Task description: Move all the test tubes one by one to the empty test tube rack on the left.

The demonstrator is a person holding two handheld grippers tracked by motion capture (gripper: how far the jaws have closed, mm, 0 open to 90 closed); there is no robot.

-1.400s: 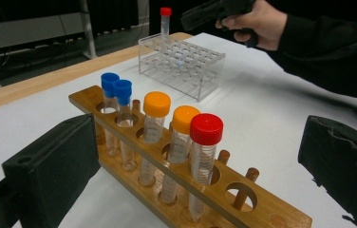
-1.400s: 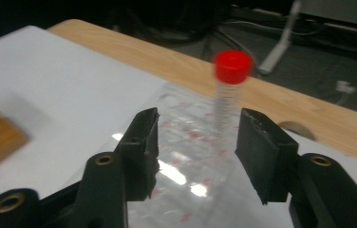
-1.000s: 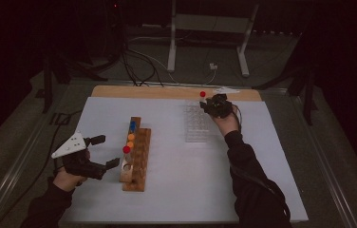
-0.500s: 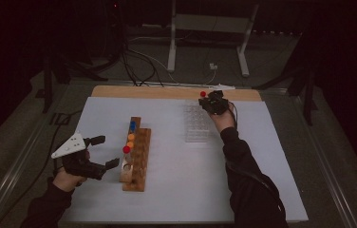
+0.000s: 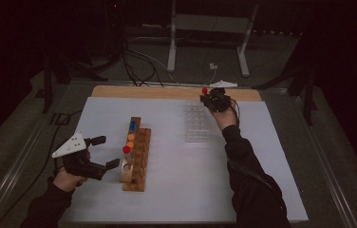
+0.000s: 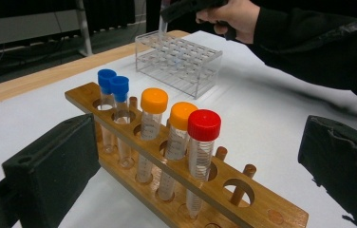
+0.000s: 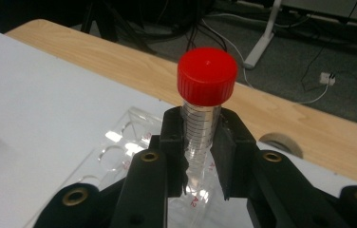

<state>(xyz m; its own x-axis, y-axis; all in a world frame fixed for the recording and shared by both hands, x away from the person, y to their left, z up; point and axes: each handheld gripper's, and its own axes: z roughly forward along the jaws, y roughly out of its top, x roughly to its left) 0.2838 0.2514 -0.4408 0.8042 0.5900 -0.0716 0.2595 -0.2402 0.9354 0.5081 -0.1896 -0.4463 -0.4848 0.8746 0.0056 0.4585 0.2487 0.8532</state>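
In the high view, the right gripper (image 5: 213, 99) is at the far edge of the white-covered table (image 5: 262, 156), over the far right corner of the clear plastic tube rack (image 5: 200, 124), with a small red dot at its far left tip. The right gripper view shows what that dot is: a red-capped, clear graduated tube (image 7: 204, 102) standing upright between the two black fingers (image 7: 173, 137), whose jaws have just been closing and now press its wall on both sides just under the cap. Below the fingers the tube's lower part runs down over the round openings of the clear rack; whether its tip sits in an opening cannot be told.

The left gripper (image 5: 101, 153) sits near the left of the table, just left of the wooden tube rack (image 5: 137, 161), its fingers spread wide with nothing between them. In the high view the wooden rack's caps are only coloured dots. The left gripper view gives the row: two blue-capped tubes (image 6: 112, 85) at the far end, then two orange-capped tubes (image 6: 167, 107), then another red-capped tube (image 6: 203, 126), with free holes at the near end. The same view shows the clear rack beyond and the person's right hand (image 6: 229, 14) above it.
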